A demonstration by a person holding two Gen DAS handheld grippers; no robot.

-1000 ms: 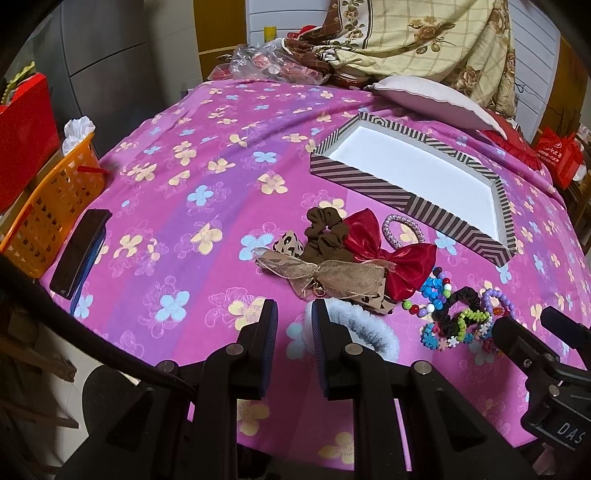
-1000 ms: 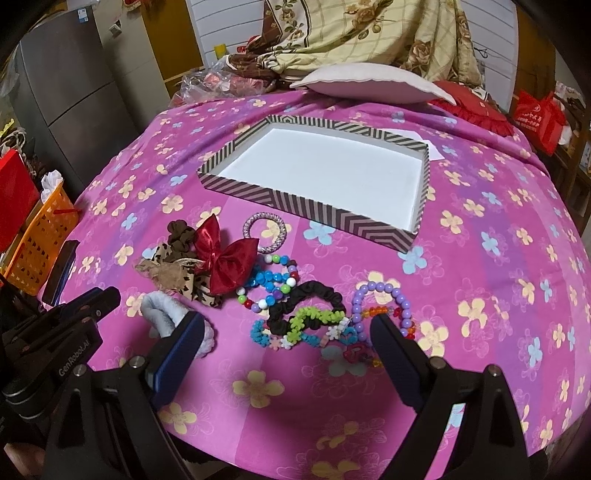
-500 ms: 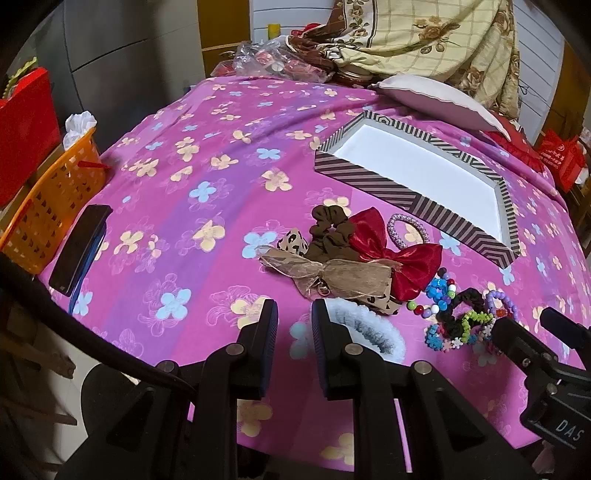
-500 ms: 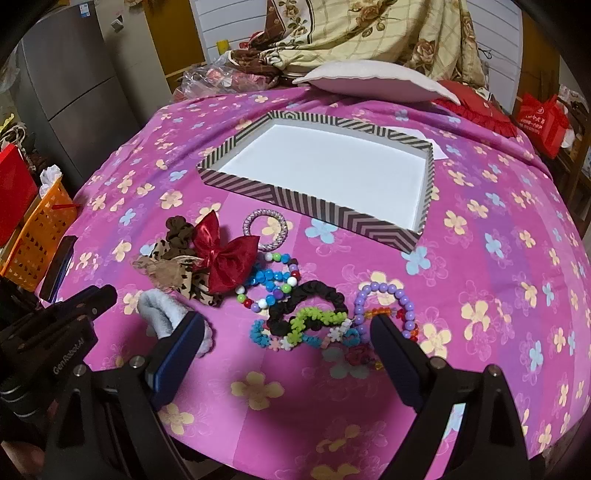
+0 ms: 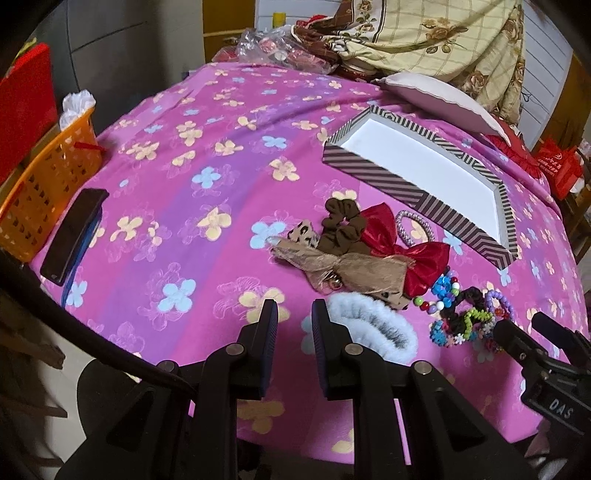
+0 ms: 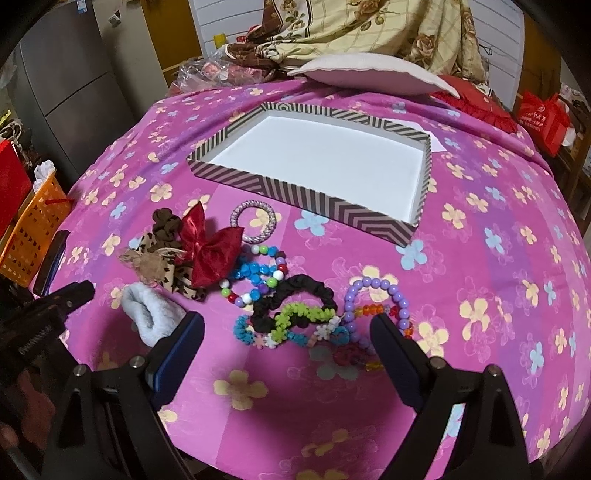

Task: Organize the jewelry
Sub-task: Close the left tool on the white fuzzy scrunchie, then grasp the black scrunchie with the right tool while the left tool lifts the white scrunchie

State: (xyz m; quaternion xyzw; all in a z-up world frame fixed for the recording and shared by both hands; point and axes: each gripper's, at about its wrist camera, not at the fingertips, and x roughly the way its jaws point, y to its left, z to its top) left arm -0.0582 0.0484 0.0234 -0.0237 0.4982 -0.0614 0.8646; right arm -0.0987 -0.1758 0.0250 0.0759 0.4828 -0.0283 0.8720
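On the pink flowered bedspread lies a striped tray (image 5: 417,192) (image 6: 295,192) with a bare white floor. In front of it is a cluster: brown scrunchie (image 5: 341,225), red bow (image 5: 399,247) (image 6: 210,254), tan bow (image 5: 354,269), pink beaded ring (image 6: 272,221), fluffy pale blue scrunchie (image 5: 373,325) (image 6: 151,314), black scrunchie (image 6: 310,291) and purple bead bracelet (image 6: 373,282). My left gripper (image 5: 294,308) hovers just left of the fluffy scrunchie, with a narrow gap between its jaws and nothing in it. My right gripper (image 6: 287,321) stands wide open, low over the bracelets.
An orange basket (image 5: 44,184) and a dark phone (image 5: 74,236) sit at the bed's left edge. A pale pillow (image 5: 436,99), a folded quilt (image 6: 369,29) and plastic bags lie behind the tray. A red bag (image 6: 543,114) stands at the far right.
The left wrist view has tipped slightly, and the cluster now sits a little lower in it. Nothing on the bed has moved, and neither gripper's jaws have changed.
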